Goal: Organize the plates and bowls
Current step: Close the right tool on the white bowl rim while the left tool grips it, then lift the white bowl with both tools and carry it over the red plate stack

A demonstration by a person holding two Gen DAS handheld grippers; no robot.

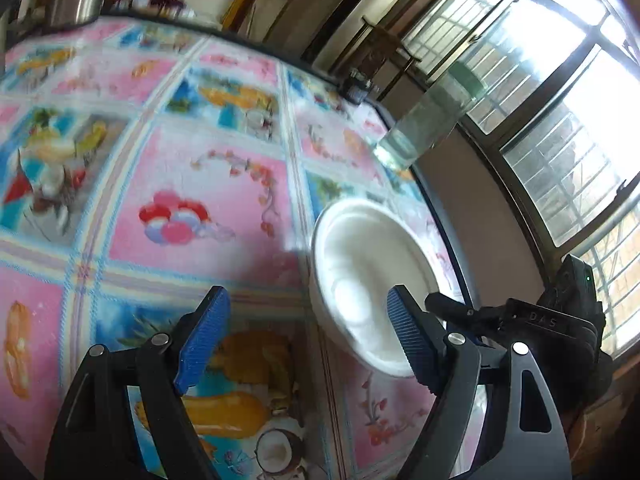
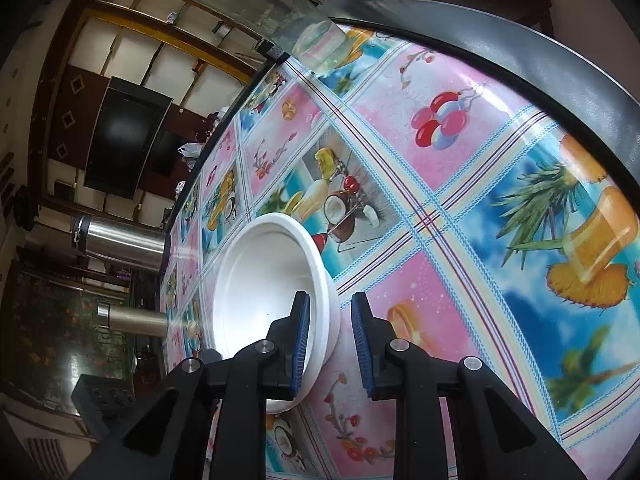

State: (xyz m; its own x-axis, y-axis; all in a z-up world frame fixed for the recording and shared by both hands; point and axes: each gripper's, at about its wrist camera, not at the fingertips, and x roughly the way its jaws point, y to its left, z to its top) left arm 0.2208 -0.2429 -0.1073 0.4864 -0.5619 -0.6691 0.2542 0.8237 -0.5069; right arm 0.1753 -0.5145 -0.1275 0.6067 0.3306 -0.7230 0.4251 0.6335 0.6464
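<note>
- The right gripper (image 2: 330, 340) has its blue ribbed pads a little apart, straddling the near rim of a white bowl (image 2: 260, 280): one pad sits inside the bowl, the other outside the wall. Whether the pads touch the rim cannot be told.
- The left gripper (image 1: 304, 340) is spread wide and holds nothing; its right-hand pad overlaps the white bowl in the left wrist view, and the other pad hangs over bare cloth.
- In the left wrist view, the letters "DAS" are readable on the black body of the other gripper, just right of the bowl.
- The bowl rests on the counter (image 2: 460, 216), which wears a glossy pink and blue fruit-print cloth.
- Farther ahead, a clear jar with a green lid (image 2: 264, 4) stands near the counter's edge.
- Two steel flasks (image 2: 120, 244) stand at the far end.
</note>
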